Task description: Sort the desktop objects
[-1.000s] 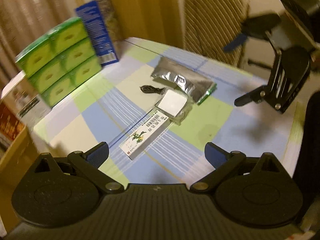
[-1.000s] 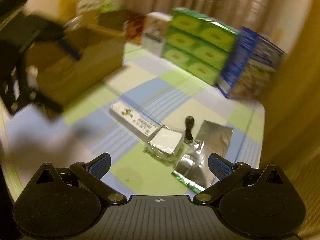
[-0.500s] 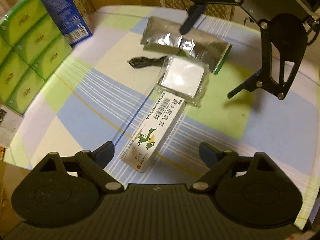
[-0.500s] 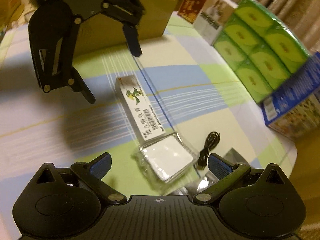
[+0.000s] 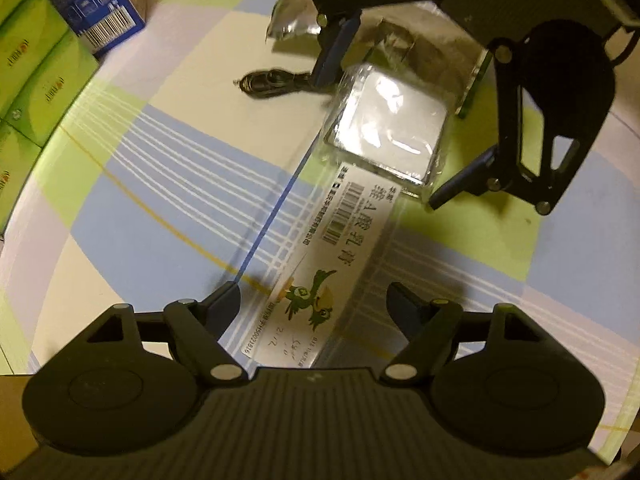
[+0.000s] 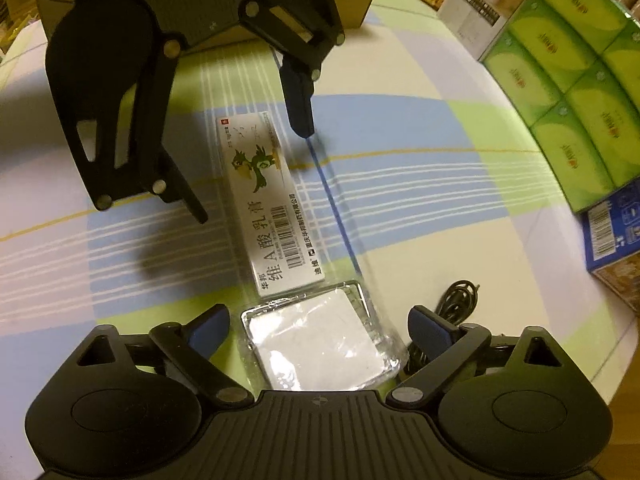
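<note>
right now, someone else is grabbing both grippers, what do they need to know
Left gripper: open, straddling the near end of the long white box, not shut on it.
Right gripper: open, straddling the plastic-wrapped white packet.
The packet touches the box's far end; black cable and foil pouch lie beside it on the tablecloth.
Nothing lifted or sorted yet; all four remain.

Left gripper open, fingers either side of white carton on checked tablecloth. Wrapped white pack touching carton's far end. Right gripper open, straddling pack. Black cable beside foil pouch. Green boxes, blue box at left.
</note>
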`<state>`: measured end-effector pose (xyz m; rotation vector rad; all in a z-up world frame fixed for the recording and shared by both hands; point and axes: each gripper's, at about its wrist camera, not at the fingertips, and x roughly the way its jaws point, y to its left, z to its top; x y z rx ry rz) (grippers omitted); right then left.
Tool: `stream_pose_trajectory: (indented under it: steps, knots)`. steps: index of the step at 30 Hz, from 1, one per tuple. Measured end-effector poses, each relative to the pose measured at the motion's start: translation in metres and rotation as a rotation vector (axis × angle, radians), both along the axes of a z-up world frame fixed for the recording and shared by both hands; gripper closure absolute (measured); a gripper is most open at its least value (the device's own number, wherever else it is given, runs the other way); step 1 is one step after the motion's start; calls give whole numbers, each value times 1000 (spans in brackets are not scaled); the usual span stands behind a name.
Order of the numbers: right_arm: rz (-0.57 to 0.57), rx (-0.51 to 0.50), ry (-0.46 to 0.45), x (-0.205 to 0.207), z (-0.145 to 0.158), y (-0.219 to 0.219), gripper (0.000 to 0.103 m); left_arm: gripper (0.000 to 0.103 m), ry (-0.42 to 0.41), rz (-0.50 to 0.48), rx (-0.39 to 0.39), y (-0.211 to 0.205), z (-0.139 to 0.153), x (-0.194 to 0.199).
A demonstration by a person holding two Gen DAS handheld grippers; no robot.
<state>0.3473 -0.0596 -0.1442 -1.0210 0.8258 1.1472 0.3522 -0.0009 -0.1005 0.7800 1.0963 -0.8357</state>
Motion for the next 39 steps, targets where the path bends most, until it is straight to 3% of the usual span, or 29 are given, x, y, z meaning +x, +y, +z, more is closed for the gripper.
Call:
stream_pose_trajectory:
  steps: [4,7,9,12,17,20,23,27,30,34,39]
  knots:
    - [-24,-11,28,5,-2,0,15,30,56,31,13,-1,-10,7]
    - [-69,-3,49,4,-4,-3,25,43,100,82,-5,1,-8,9]
    - [-102,-3,44,-4,-3,-5,28,63,124,117,-15,2,-6,6]
    - [-188,18,62,-17,1,-14,33,69,147,168,-12,1,-4,-5]
    - [-365,56,108,-53,8,-34,34,70,176,264,-11,-1,-1,-40]
    - [-531,122,160,-76,13,-51,35,70,175,322,-19,0,1,-69]
    - [-666,185,187,-103,16,-67,35,70,187,403,-87,7,2,-100]
    - [-799,278,174,-136,18,-82,34,70,145,488,-177,11,5,-138]
    - [-821,334,132,-156,17,-85,31,69,87,522,-248,14,6,-162]
    - [-746,370,76,-175,10,-85,19,67,12,556,-324,15,2,-186]
    - [-755,413,61,-185,2,-90,16,65,-53,627,-427,27,-4,-193]
